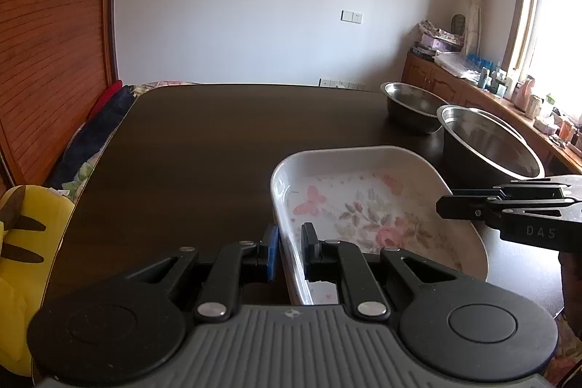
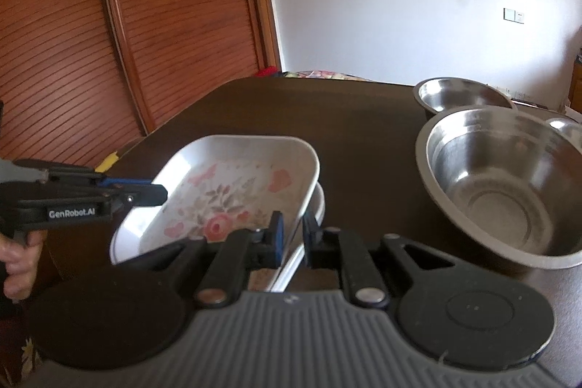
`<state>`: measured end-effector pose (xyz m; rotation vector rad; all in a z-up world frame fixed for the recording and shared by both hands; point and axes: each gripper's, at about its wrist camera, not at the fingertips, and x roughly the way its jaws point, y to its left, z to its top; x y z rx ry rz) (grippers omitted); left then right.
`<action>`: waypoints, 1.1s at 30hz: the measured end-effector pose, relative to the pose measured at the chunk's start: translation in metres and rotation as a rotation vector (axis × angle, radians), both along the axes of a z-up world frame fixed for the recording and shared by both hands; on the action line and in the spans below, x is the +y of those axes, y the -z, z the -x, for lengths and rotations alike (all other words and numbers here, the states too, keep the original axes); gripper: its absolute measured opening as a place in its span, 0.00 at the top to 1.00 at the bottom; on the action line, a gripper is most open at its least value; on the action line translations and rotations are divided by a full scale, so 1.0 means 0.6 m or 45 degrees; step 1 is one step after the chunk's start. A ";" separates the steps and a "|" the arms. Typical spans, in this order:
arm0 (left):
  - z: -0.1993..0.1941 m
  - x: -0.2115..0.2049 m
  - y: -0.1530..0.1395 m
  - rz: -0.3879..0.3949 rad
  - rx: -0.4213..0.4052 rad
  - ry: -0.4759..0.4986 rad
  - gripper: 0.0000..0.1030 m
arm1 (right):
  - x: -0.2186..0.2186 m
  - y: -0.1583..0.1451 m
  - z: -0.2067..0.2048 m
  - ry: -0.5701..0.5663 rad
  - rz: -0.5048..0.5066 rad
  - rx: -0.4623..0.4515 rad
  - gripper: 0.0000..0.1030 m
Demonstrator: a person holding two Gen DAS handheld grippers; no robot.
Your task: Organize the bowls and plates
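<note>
A white rectangular dish with a pink flower pattern (image 1: 363, 206) is held between both grippers over the dark table. My left gripper (image 1: 290, 251) is shut on its left rim. My right gripper (image 2: 293, 237) is shut on its right rim; the dish (image 2: 225, 191) is tilted, and a second white dish (image 2: 319, 202) shows just beneath it. A large steel bowl (image 2: 502, 184) stands to the right, with a smaller steel bowl (image 2: 462, 95) behind it. Both also show in the left wrist view: the large bowl (image 1: 487, 140) and the small bowl (image 1: 411, 104).
The dark wooden table (image 1: 218, 140) spreads out to the left and far side. A yellow plush toy (image 1: 22, 242) sits off its left edge. A slatted wooden door (image 2: 109, 24) stands at the left. A cluttered sideboard (image 1: 509, 90) runs under the window at right.
</note>
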<state>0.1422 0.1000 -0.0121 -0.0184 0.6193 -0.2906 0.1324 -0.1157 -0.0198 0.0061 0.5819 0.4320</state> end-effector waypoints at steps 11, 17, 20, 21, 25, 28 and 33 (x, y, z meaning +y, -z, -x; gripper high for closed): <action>0.021 -0.017 -0.031 -0.046 -0.118 0.020 0.58 | -0.001 -0.006 0.018 -0.003 0.032 -0.145 0.86; 0.038 -0.043 -0.046 -0.045 -0.178 0.071 0.56 | -0.009 -0.031 0.053 -0.006 0.038 -0.269 0.86; 0.043 -0.057 -0.049 -0.038 -0.193 0.099 0.55 | -0.023 -0.035 0.065 0.023 0.030 -0.308 0.86; 0.045 -0.063 -0.049 -0.042 -0.201 0.108 0.55 | -0.028 -0.036 0.067 0.029 0.022 -0.312 0.86; 0.055 -0.088 -0.051 -0.034 -0.225 0.139 0.47 | -0.053 -0.038 0.080 0.060 0.008 -0.340 0.86; 0.059 -0.107 -0.050 -0.021 -0.239 0.166 0.44 | -0.076 -0.038 0.096 0.096 -0.006 -0.363 0.86; 0.057 -0.144 -0.046 -0.001 -0.246 0.212 0.40 | -0.111 -0.028 0.119 0.155 0.019 -0.387 0.86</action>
